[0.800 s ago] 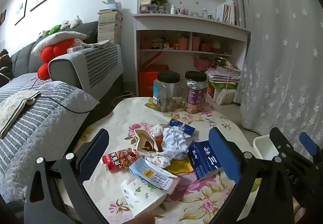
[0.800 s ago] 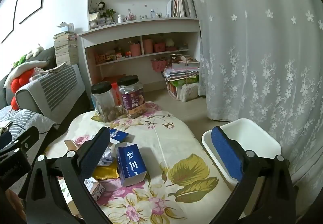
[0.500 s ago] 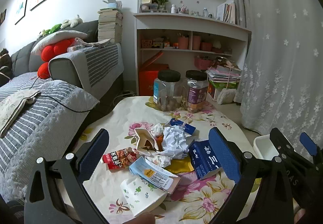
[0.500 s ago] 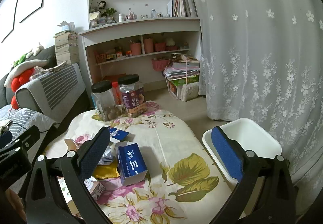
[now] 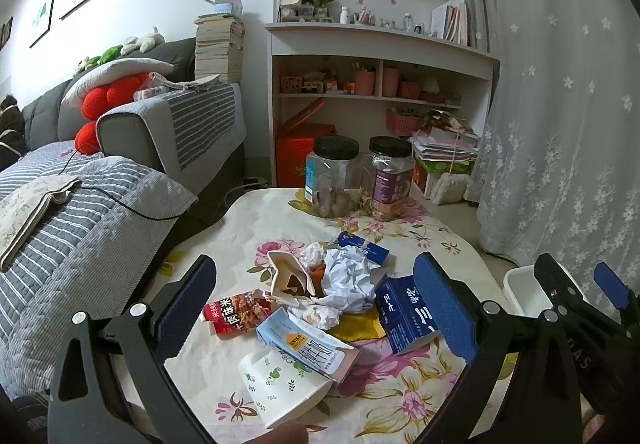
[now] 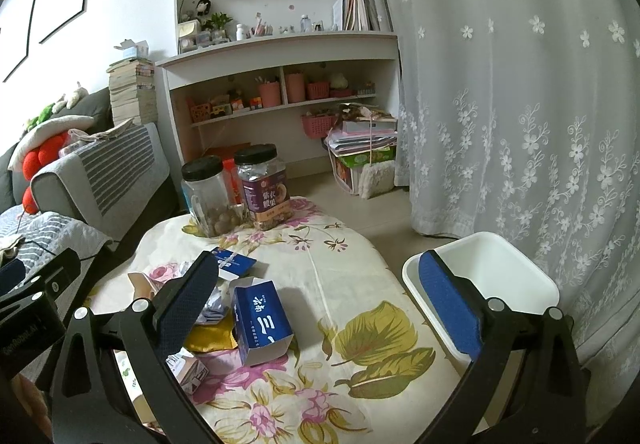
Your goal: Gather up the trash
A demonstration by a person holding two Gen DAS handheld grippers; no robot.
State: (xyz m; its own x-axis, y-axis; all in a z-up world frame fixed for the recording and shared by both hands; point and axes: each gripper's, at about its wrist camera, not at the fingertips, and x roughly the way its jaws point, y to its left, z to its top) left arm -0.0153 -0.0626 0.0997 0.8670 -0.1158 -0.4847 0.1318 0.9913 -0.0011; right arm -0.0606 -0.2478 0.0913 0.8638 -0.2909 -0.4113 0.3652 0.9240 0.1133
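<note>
A heap of trash lies on the floral table: crumpled white paper (image 5: 347,276), a red snack wrapper (image 5: 234,311), a flattened milk carton (image 5: 306,344), a paper cup on its side (image 5: 280,380), a yellow wrapper (image 5: 356,326) and a blue box (image 5: 404,310), which also shows in the right wrist view (image 6: 262,322). My left gripper (image 5: 316,314) is open and empty above the heap. My right gripper (image 6: 318,308) is open and empty above the table's right side. A white bin (image 6: 516,264) stands on the floor to the right; it also shows in the left wrist view (image 5: 524,290).
Two black-lidded jars, one clear (image 5: 334,178) and one purple-labelled (image 5: 390,180), stand at the table's far edge. A grey sofa (image 5: 100,180) runs along the left. A white bookshelf (image 5: 380,80) is behind, a lace curtain (image 6: 520,84) to the right.
Both grippers have shifted only slightly; the views are nearly the same. Nothing was taken hold of or let go.
</note>
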